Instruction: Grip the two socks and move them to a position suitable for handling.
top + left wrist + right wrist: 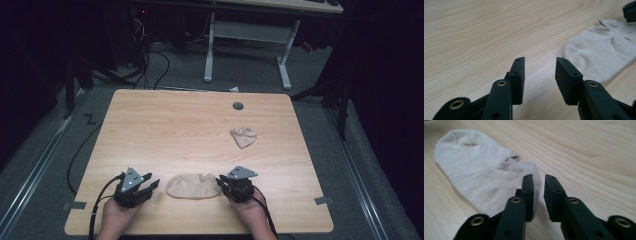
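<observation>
A flat beige sock [193,185] lies near the front edge of the wooden table [165,125], between my two grippers. My left gripper [151,183] stands open just left of the sock's rounded end; in the left gripper view its jaws [540,60] are well apart over bare wood, with the sock [599,52] ahead to the right. At the sock's right end my right gripper [220,181] is open by a narrow gap. In the right gripper view its tips [539,176] hover at the sock's [479,170] cuff edge and hold nothing.
A second beige sock [243,137] lies crumpled farther back on the right. A grey cable grommet [238,106] sits near the far edge. A white desk frame [210,45] and cables stand on the floor beyond the table.
</observation>
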The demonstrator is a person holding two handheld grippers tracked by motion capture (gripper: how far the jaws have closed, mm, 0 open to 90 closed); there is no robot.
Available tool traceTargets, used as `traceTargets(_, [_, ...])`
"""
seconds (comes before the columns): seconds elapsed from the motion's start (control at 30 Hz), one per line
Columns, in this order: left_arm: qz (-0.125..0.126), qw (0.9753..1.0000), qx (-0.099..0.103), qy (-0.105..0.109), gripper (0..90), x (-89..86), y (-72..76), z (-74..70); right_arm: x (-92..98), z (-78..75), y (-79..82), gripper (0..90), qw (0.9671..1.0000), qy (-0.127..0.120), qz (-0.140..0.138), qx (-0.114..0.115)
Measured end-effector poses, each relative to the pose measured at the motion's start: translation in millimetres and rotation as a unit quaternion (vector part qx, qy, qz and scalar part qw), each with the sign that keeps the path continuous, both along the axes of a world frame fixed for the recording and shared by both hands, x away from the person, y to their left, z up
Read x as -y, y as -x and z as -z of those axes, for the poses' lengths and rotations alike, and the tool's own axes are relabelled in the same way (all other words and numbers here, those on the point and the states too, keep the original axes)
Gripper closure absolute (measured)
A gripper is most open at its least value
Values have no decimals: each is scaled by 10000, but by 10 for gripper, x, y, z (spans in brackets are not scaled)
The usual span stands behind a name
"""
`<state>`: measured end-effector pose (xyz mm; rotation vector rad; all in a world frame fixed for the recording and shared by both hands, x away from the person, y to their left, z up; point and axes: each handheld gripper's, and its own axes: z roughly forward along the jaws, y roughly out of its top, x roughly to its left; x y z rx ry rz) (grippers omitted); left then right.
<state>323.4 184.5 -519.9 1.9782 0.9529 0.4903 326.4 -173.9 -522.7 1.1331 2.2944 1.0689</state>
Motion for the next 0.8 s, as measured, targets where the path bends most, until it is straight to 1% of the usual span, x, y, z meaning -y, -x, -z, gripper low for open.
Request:
traceTargets(0.03, [-56,10000,-50,-7,592,-66,-18,19,27,-2,-3,725,10000,-18,93,32])
traceTargets(0.07, [-85,9999,-62,-29,585,-93,-26,31,59,-2,-16,698,9997,8,207,95])
traceTargets(0.1, [-96,9999,-81,-81,580,-121,-29,42,78,-5,-24,684,9995,-9,293,91])
traceTargets(0.13, [-91,9999,-81,-88,577,-137,-26,52,108,-10,-42,672,9992,-40,387,95])
traceTargets(0.2, [-52,9998,-58,-170,566,-141,-19,63,163,-29,-76,655,9981,-66,601,105])
traceTargets(0.3, [-8,9996,-34,-266,550,-120,-24,83,226,-74,-139,631,9968,15,786,118])
traceTargets(0.37, [13,9996,-51,-272,544,-117,-29,93,271,-112,-197,621,9960,85,877,114])
traceTargets(0.4, [53,9996,-80,-276,541,-127,-33,94,314,-151,-260,614,9951,150,979,76])
traceTargets(0.47, [31,9997,-66,-233,539,-139,-32,81,372,-204,-340,611,9943,136,1060,53])
traceTargets(0.57, [1,9998,-34,-177,537,-156,-40,65,451,-282,-475,608,9925,202,1209,28])
traceTargets(0.6, [2,9999,-42,-155,536,-162,-46,62,479,-298,-531,608,9917,195,1269,-6])
traceTargets(0.67, [2,9999,-59,-82,533,-178,-56,56,544,-313,-671,603,9902,188,1379,-145])
traceTargets(0.7, [3,10000,-67,-55,533,-184,-60,54,571,-315,-735,605,9890,209,1456,-163])
traceTargets(0.73, [-11,10000,-54,-44,533,-190,-63,55,599,-317,-804,608,9878,286,1523,-173])
traceTargets(0.77, [-11,10000,-55,-45,532,-195,-64,56,638,-314,-887,611,9862,303,1615,-178])
traceTargets(0.8, [-10,10000,-64,-17,532,-199,-65,59,659,-314,-937,614,9850,284,1686,-218])
